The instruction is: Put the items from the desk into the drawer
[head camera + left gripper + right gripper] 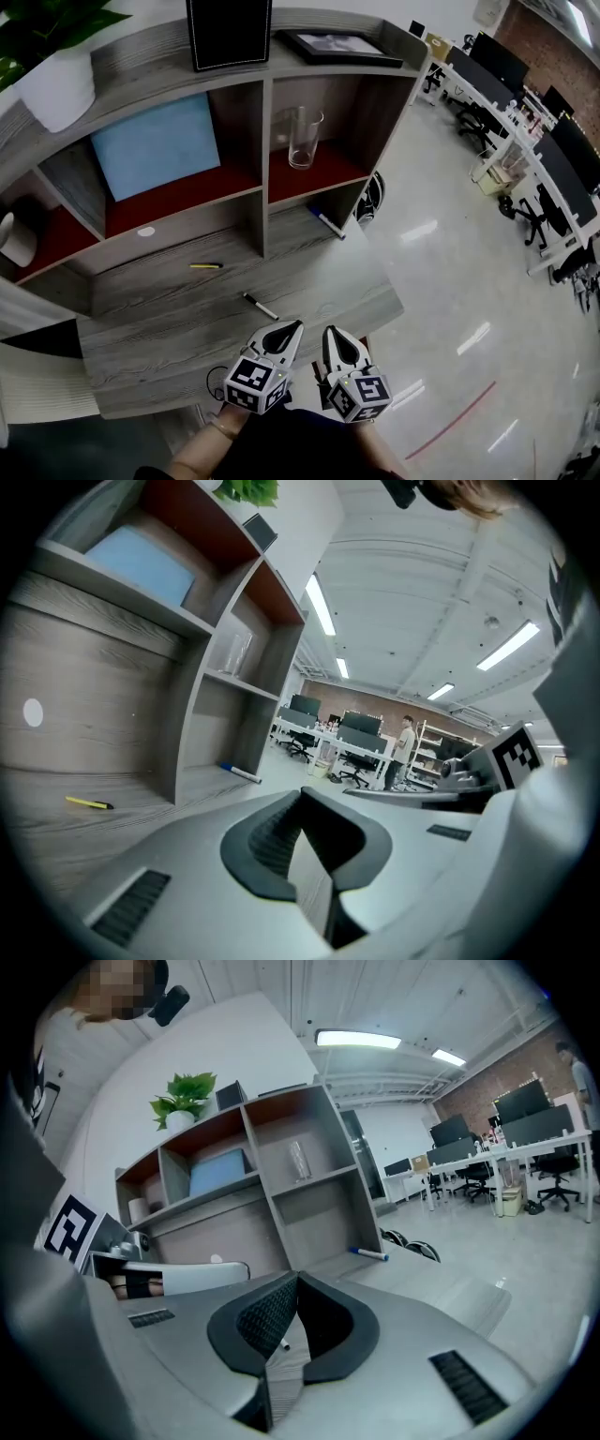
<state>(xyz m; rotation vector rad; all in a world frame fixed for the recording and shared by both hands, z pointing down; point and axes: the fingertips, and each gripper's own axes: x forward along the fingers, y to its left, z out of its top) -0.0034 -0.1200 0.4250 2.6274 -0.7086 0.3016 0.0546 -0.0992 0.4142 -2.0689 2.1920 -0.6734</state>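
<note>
Three pens lie on the grey wooden desk (pixel 150 319): a yellow one (pixel 206 265) near the shelf unit, a black-and-white one (pixel 260 306) near the front, and a blue marker (pixel 328 223) at the right under the shelf. My left gripper (pixel 292 327) and right gripper (pixel 330 332) hover side by side over the desk's front edge, both shut and empty. The black-and-white pen lies just ahead of the left one. The left gripper view shows the yellow pen (pixel 89 803) and the blue marker (pixel 240 773). The right gripper view shows the marker (pixel 369 1254). No drawer is in sight.
The shelf unit (pixel 262 178) holds a glass (pixel 302 138), a blue panel (pixel 157 145) and a white roll (pixel 17 239). On top stand a potted plant (pixel 56 75) and picture frames (pixel 230 33). Office desks and chairs (pixel 525 159) fill the floor at right.
</note>
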